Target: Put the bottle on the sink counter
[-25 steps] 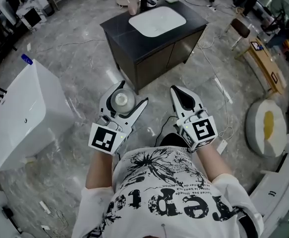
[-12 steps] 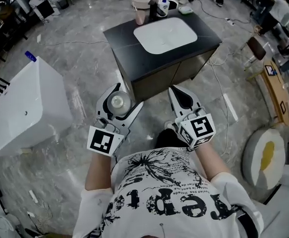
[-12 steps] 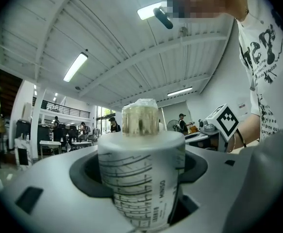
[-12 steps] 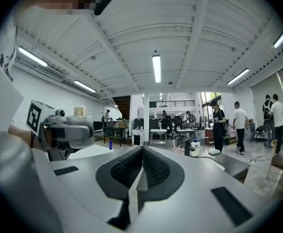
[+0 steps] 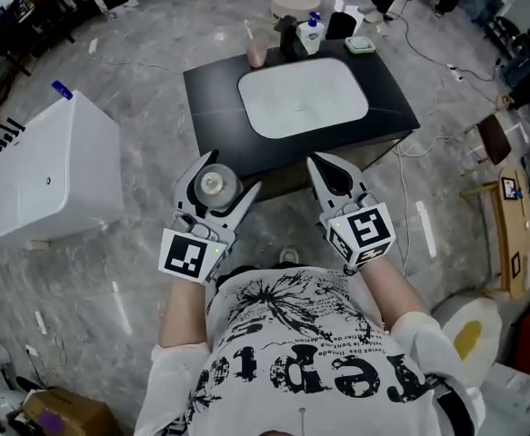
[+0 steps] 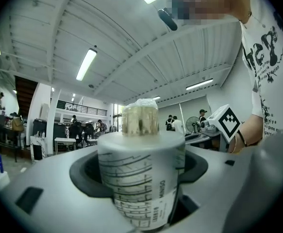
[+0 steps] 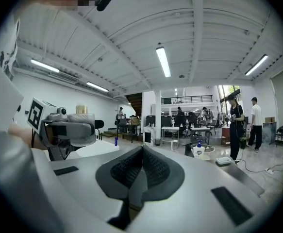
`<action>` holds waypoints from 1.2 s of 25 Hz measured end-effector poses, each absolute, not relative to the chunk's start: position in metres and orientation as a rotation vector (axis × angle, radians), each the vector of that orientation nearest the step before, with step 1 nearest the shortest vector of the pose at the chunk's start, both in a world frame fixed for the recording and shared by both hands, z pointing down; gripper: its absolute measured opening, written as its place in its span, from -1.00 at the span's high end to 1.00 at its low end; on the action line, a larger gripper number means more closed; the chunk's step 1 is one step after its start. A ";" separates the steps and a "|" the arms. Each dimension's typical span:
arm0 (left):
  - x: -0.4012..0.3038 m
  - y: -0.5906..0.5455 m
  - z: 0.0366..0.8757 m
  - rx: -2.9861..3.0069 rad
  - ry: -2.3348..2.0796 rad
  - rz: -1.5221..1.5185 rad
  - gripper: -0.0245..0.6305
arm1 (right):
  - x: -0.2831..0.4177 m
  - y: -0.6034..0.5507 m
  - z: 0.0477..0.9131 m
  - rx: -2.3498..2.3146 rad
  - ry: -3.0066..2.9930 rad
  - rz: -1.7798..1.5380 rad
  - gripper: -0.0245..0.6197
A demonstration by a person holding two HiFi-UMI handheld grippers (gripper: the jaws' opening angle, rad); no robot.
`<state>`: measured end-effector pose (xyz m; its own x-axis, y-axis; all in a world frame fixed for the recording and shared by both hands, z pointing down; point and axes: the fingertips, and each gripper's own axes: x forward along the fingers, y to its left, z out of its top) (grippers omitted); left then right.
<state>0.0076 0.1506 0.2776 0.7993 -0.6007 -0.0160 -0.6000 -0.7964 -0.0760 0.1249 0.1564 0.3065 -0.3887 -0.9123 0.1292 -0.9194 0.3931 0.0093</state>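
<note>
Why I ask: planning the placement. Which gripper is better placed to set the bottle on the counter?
Left. The left gripper holds the bottle by the counter; the right gripper is shut, empty.

White short-sleeved T-shirt [image 5: 292, 352] with black graphic print, bottom centre. Above it, white left gripper [image 5: 228, 175] and right gripper [image 5: 330, 166], dark grey jaw pads, black-and-white marker cubes [image 5: 192, 254].
</note>
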 end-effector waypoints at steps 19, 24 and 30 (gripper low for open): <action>0.051 -0.094 0.329 -2.891 1.111 -0.079 -0.13 | 0.136 -0.094 0.357 1.429 -2.601 0.139 0.88; 0.041 -0.191 0.345 -2.917 1.150 -0.080 -0.13 | 0.126 -0.188 0.370 1.405 -2.593 0.209 0.88; 0.023 -0.276 0.380 -2.982 1.198 -0.032 -0.13 | 0.109 -0.274 0.399 1.379 -2.578 0.264 0.88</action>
<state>0.0230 -0.2760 0.3803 0.7223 -0.6900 0.0453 -0.6915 -0.7200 0.0591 0.1086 -0.2744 0.3985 -0.5423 -0.7979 0.2632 -0.8347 0.5473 -0.0606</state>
